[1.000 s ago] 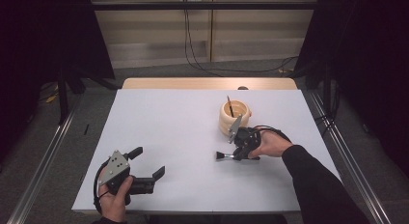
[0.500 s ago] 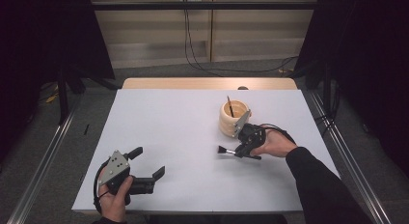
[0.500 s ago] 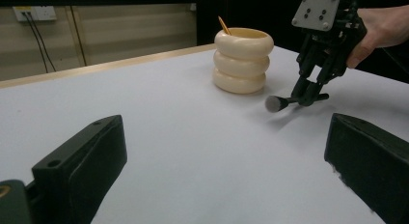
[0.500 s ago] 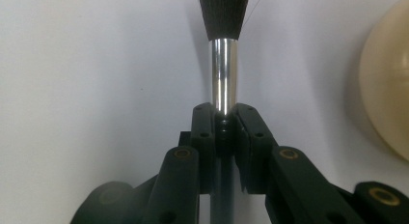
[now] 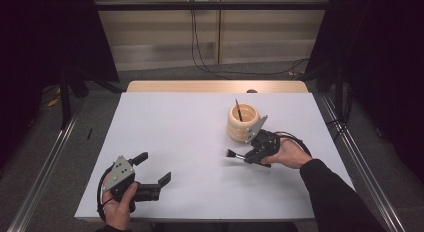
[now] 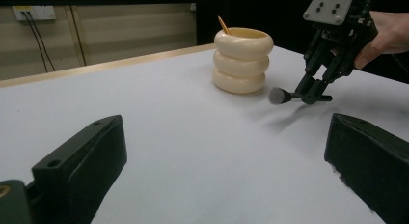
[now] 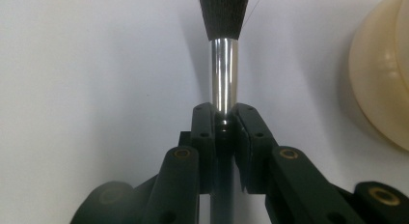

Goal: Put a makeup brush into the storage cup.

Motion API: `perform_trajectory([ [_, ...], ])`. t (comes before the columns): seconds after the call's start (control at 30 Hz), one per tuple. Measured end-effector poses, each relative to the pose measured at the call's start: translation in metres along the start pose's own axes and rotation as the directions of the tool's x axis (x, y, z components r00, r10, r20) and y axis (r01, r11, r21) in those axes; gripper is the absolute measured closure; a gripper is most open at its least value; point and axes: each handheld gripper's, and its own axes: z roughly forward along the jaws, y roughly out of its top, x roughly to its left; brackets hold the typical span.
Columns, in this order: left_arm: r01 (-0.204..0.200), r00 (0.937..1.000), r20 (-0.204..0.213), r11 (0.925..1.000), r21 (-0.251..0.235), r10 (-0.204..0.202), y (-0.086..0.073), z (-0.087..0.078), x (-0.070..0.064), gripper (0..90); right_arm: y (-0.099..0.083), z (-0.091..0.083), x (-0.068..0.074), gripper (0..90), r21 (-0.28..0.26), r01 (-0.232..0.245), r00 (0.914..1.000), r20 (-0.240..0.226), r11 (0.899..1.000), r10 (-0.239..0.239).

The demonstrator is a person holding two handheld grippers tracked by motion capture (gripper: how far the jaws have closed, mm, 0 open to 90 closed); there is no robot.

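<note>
A brush [image 5: 233, 154] with dark bristles and a silver ferrule [image 7: 223, 74] is held just over the white table [image 5: 190, 122], bristles pointing left. My right gripper [image 5: 248, 157] is shut on its handle, right beside a cream ribbed holder [image 5: 243, 123] that has a thin stick [image 5: 239, 111] standing in it. In the left gripper view the brush [image 6: 279, 95] hangs from the right gripper [image 6: 313, 93] to the right of the holder [image 6: 242, 60]. My left gripper [image 5: 153, 168] rests open at the front left, with nothing between its jaws [image 6: 226, 132].
The cream holder [image 7: 381, 84] sits close on the right of the right gripper [image 7: 223, 119]. A wooden strip [image 5: 215, 86] runs along the table's far edge. Metal rails [image 5: 360, 162] flank both sides. Cables [image 5: 200, 47] hang behind.
My right gripper has shifted slightly to the right with the brush still in it. The left gripper has not moved.
</note>
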Motion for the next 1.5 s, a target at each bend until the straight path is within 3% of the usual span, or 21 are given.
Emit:
perform_trajectory([
  [0.37, -0.006, 1.0000, 0.000, 1.0000, -0.004, 0.006, 0.000, 0.000, -0.001, 1.1, -0.008, -0.011, 0.004, 79.2, -0.080, -0.024, 0.9996, 0.013, 0.996, 0.025],
  [0.63, -0.002, 1.0000, -0.002, 1.0000, -0.005, 0.002, 0.000, 0.000, -0.001, 1.1, -0.019, -0.016, 0.005, 79.1, -0.153, -0.082, 0.9960, 0.021, 0.985, 0.086],
  [0.9, -0.004, 1.0000, -0.005, 1.0000, -0.003, 0.004, 0.000, -0.001, -0.001, 1.1, -0.026, -0.022, 0.011, 79.1, -0.216, -0.083, 0.9952, 0.033, 0.973, 0.092],
  [1.2, -0.004, 1.0000, -0.005, 1.0000, -0.002, 0.004, 0.000, -0.001, -0.001, 1.1, -0.030, -0.035, 0.016, 79.1, -0.324, -0.087, 0.9923, 0.056, 0.942, 0.111],
  [1.33, -0.001, 1.0000, -0.008, 1.0000, -0.001, 0.001, 0.000, 0.000, -0.001, 1.1, -0.033, -0.040, 0.016, 79.2, -0.373, -0.102, 0.9893, 0.059, 0.922, 0.133],
  [1.5, -0.004, 1.0000, 0.004, 1.0000, -0.003, 0.004, 0.000, 0.000, 0.000, 1.1, -0.034, -0.044, 0.017, 79.2, -0.396, -0.095, 0.9898, 0.061, 0.913, 0.129],
])
